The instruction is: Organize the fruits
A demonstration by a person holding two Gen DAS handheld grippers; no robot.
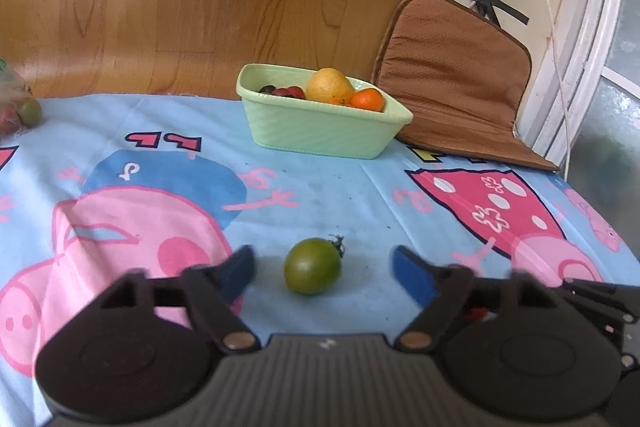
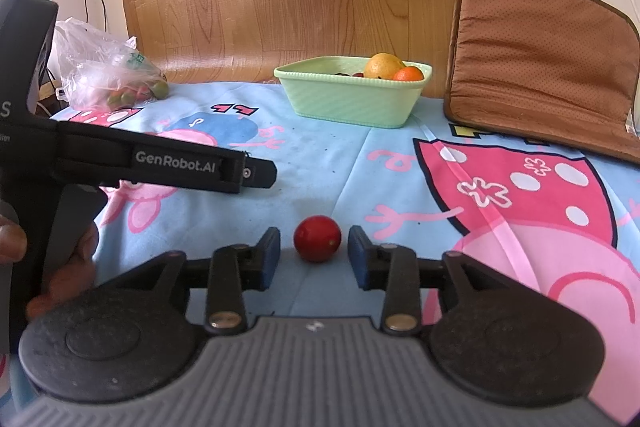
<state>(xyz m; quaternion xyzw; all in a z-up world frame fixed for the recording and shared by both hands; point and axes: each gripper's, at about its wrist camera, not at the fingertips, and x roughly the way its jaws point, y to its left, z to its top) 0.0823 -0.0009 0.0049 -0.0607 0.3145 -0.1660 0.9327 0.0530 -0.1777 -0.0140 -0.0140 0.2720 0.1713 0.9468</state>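
A green tomato lies on the cartoon tablecloth between the wide-open fingers of my left gripper. A red tomato lies between the fingers of my right gripper, which is open with small gaps on both sides. A light green basket at the back holds a yellow pear, an orange and small dark and red fruits. The basket also shows in the right wrist view. The left gripper's body is seen at the left of the right wrist view.
A clear plastic bag with more green and red fruits lies at the back left of the table. A brown cushion leans against the wall at the back right. A wooden board stands behind the table.
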